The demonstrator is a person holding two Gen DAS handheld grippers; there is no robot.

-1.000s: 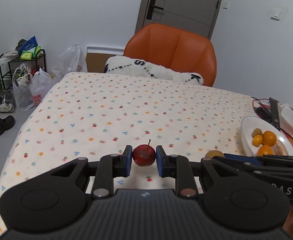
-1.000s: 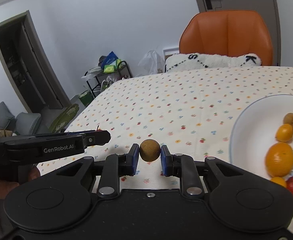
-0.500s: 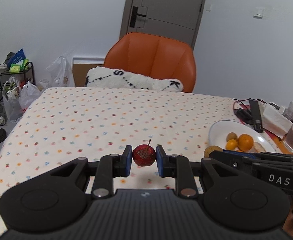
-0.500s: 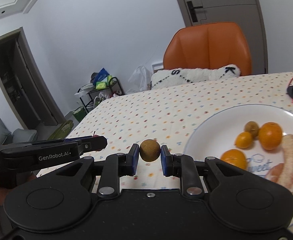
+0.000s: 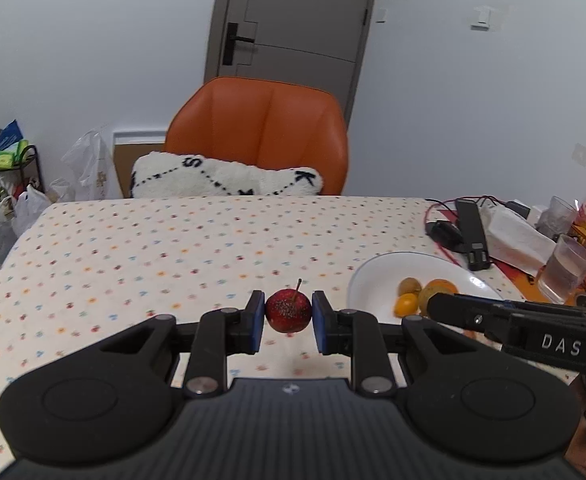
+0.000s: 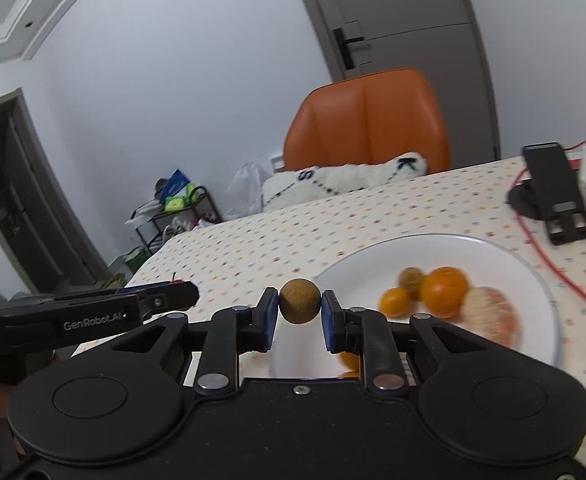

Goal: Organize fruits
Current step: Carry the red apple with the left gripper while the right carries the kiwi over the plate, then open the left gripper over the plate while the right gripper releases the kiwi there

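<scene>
Left gripper (image 5: 288, 317) jaws clamp a red fruit (image 5: 288, 311) at centre frame; right gripper (image 6: 299, 312) jaws clamp a brown fruit (image 6: 299, 301), white plate (image 6: 533, 280) lower right.

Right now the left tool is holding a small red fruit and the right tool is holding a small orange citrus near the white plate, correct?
Not quite. The right tool grips a round brown fruit, not an orange citrus; the right wrist view shows it. The orange ones lie on the white plate. The left tool does hold the small red fruit.
</scene>
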